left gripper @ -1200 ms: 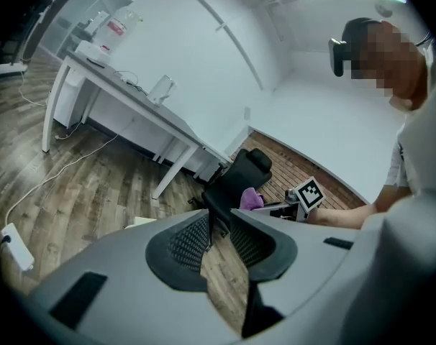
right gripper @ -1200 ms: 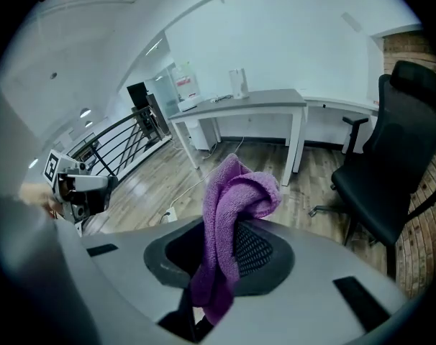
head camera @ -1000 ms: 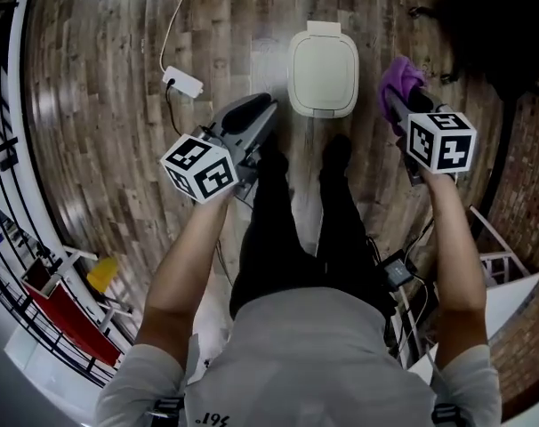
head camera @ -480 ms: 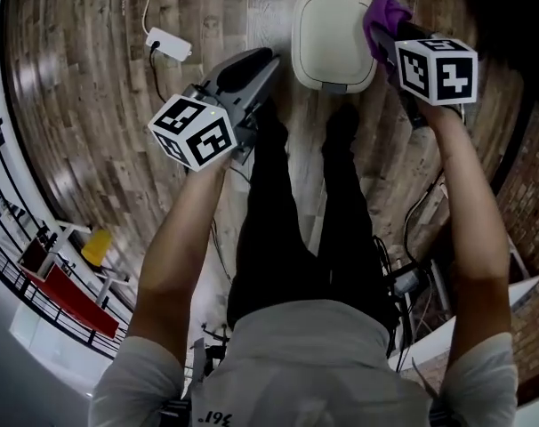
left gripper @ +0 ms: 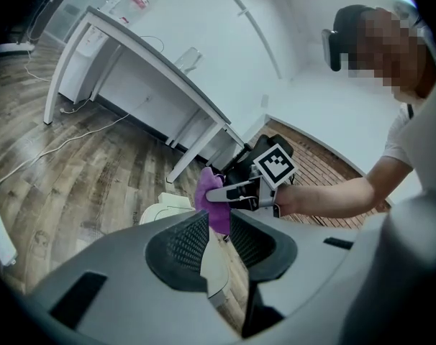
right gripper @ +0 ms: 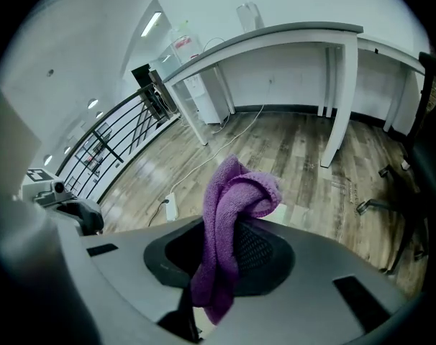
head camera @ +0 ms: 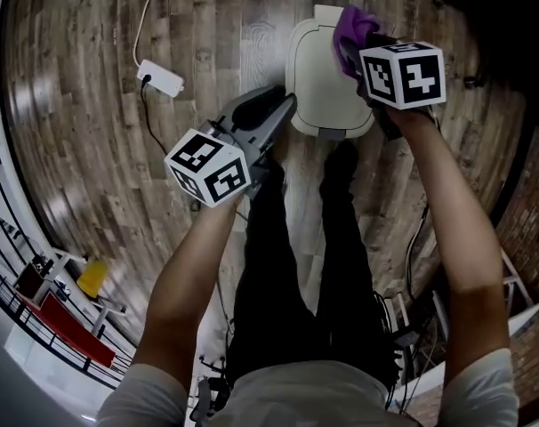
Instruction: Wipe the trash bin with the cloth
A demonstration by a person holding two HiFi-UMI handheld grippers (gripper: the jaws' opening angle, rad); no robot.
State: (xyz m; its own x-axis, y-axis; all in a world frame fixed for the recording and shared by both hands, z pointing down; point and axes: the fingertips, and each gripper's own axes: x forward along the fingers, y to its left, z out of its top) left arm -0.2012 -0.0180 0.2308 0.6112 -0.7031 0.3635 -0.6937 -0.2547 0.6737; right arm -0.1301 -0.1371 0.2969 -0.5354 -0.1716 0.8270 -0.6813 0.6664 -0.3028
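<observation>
Though glossy, plank floor under bin

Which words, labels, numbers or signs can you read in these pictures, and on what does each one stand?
No text can be read.
Left marker cube and right marker cube: square patterns only, no letters.
Red label on a far white unit: too blurred.
Trash bin and cloth: no print shows.

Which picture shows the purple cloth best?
The right gripper view: the purple cloth hangs big and close, pinched between the jaws. The head view shows only a bunch; the left gripper view shows it small and far.
</observation>
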